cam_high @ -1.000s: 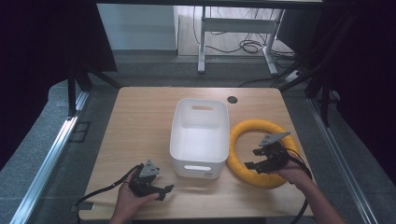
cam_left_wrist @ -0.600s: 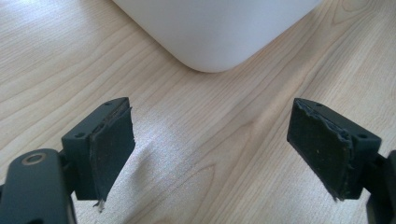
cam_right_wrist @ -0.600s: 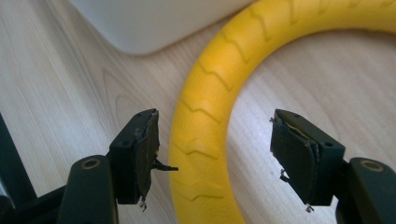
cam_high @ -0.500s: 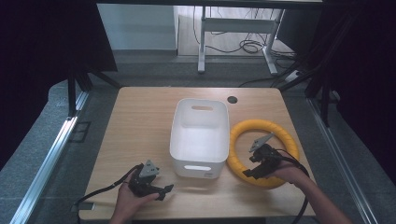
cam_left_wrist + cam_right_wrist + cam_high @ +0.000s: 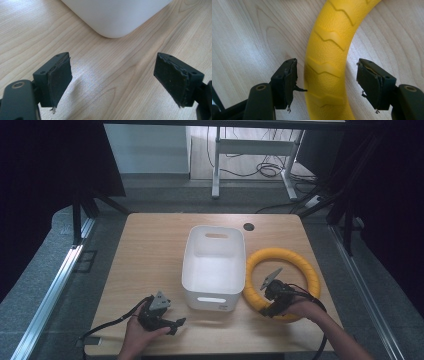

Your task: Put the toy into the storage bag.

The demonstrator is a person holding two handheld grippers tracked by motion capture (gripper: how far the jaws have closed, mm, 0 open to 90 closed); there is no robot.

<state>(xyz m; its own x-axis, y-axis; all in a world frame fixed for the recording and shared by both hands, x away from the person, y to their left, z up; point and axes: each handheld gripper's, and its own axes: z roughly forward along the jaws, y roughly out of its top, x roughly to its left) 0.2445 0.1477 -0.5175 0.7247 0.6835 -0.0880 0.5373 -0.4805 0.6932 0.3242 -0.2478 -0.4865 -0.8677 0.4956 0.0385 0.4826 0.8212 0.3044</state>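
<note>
yellow ring [image 5: 329, 62] between open right tool [image 5: 327, 82] jaws, palm down

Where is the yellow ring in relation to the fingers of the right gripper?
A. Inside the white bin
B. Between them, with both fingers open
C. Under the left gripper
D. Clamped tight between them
B: in the right gripper view, the yellow ring runs between the right gripper's spread fingers, gaps showing on both sides.

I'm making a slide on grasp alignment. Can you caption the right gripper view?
Open right gripper straddling the yellow ribbed ring lying on the wooden table, jaws not yet closed.
</note>
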